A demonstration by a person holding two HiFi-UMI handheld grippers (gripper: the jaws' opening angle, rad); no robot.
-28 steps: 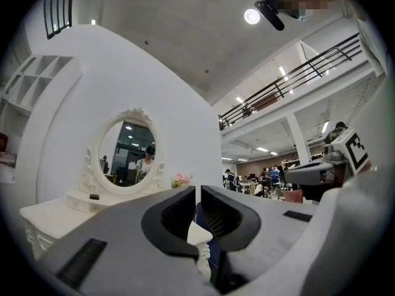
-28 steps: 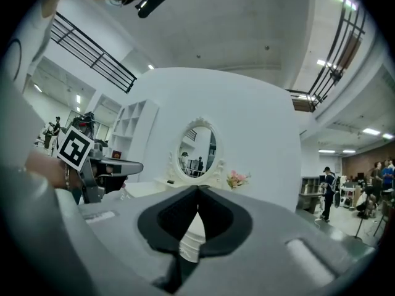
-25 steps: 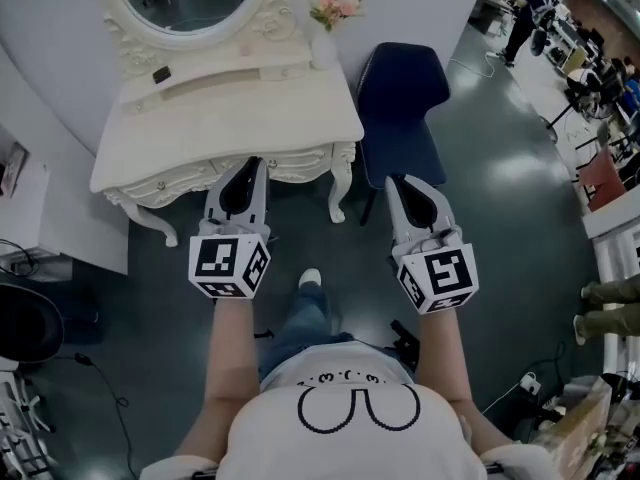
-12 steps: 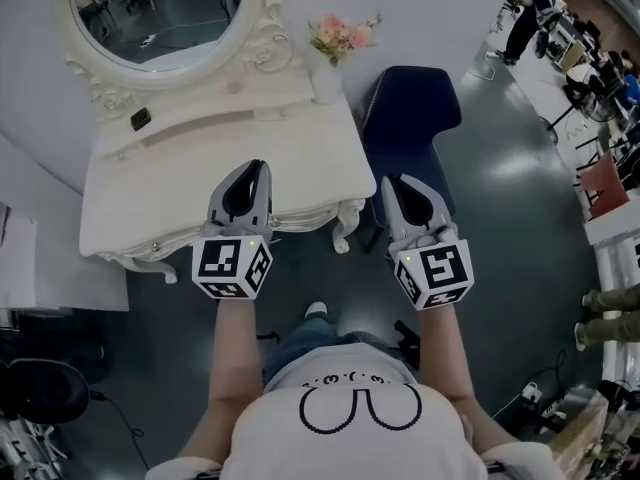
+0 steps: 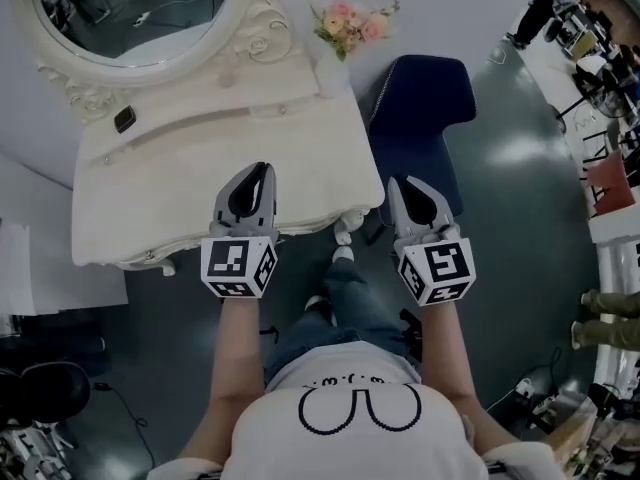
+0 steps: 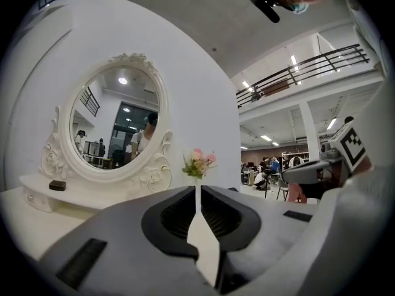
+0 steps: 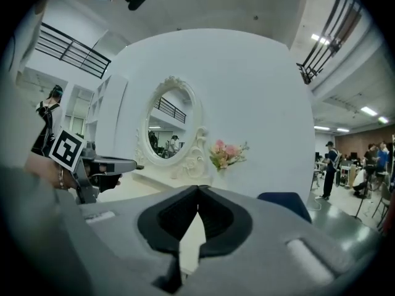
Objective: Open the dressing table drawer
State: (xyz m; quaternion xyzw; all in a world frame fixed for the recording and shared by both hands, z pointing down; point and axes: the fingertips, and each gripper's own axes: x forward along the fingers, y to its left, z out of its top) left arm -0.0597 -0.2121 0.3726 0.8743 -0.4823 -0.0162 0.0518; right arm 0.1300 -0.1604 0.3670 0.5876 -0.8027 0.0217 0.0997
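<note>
The white dressing table (image 5: pixel 180 183) stands in front of me, with its oval mirror (image 5: pixel 130 13) at the back. Its carved front edge (image 5: pixel 200 250) shows below the top, and the top hides the drawer front. My left gripper (image 5: pixel 258 174) hangs over the front part of the top, jaws shut and empty. My right gripper (image 5: pixel 400 184) is just past the table's right corner, over the blue chair (image 5: pixel 425 108), also shut on nothing. In the left gripper view the left gripper (image 6: pixel 197 193) points level at the mirror (image 6: pixel 114 125) and flowers (image 6: pixel 199 163). The right gripper (image 7: pixel 197 193) faces the same table.
A white vase of pink flowers (image 5: pixel 345 30) stands at the table's back right corner. A small dark object (image 5: pixel 124 120) lies on the raised shelf. My leg and shoe (image 5: pixel 342 258) are by the table's right leg. A white cabinet (image 5: pixel 25 268) flanks the left.
I have stepped toward the table. It has slid down and nearer in the head view, the drawer front has gone under the top, and both grippers now reach the front edge.
</note>
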